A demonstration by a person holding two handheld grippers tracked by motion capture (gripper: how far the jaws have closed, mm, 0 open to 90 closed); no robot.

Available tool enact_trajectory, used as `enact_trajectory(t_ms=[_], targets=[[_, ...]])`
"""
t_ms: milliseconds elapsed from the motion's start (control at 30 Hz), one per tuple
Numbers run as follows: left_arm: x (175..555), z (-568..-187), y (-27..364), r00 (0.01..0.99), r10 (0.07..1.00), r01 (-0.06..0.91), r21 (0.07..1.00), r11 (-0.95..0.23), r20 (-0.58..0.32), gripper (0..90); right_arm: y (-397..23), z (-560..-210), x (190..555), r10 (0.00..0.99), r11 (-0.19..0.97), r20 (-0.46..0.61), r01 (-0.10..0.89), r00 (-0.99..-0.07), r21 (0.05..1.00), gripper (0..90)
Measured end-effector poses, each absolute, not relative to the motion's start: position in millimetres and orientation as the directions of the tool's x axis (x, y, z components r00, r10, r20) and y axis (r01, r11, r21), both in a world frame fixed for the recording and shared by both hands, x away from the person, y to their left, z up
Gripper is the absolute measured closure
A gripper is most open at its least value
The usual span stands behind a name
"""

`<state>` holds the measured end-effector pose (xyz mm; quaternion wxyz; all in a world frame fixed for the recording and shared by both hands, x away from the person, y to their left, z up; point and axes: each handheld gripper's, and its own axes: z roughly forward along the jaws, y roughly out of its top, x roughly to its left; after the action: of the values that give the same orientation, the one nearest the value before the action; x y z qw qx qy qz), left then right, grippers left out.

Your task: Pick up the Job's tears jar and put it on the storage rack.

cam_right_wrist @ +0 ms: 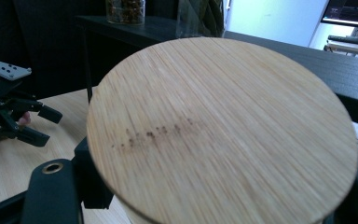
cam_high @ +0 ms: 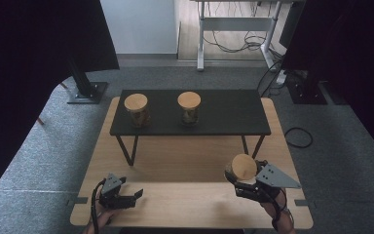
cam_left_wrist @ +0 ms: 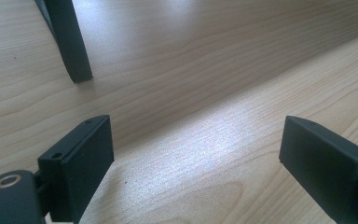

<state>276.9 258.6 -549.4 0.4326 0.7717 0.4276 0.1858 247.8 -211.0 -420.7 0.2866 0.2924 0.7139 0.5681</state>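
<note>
A glass jar with a round wooden lid [cam_high: 244, 167] is lifted off the front right of the wooden table [cam_high: 185, 156], and my right gripper [cam_high: 237, 180] is shut on it below the lid. In the right gripper view the lid [cam_right_wrist: 223, 126] is close up, with my right gripper [cam_right_wrist: 221, 205] and its jaws at either side under it. Two more lidded jars [cam_high: 137, 110] [cam_high: 189, 107] stand on the black shelf [cam_high: 224, 114]. My left gripper [cam_high: 135, 197] lies low at the front left, open [cam_left_wrist: 200, 163] over bare wood with nothing between its jaws.
The shelf stands on thin black legs [cam_left_wrist: 72, 46] across the back half of the table. The left gripper [cam_right_wrist: 14, 116] is seen from the right gripper view, far left. Grey carpet, dark curtains and a desk frame [cam_high: 238, 24] surround the table.
</note>
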Motion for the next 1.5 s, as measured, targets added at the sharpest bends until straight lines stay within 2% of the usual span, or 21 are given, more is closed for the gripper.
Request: enact_trajectory(t_ms=[1500], targets=[[277,-550,258,0.568,0.819,0.497,0.828,-0.260,-0.084,9.2,-207,-375,270,0.729,0.163,-0.114,0.010,-0.675,0.987,24.6]])
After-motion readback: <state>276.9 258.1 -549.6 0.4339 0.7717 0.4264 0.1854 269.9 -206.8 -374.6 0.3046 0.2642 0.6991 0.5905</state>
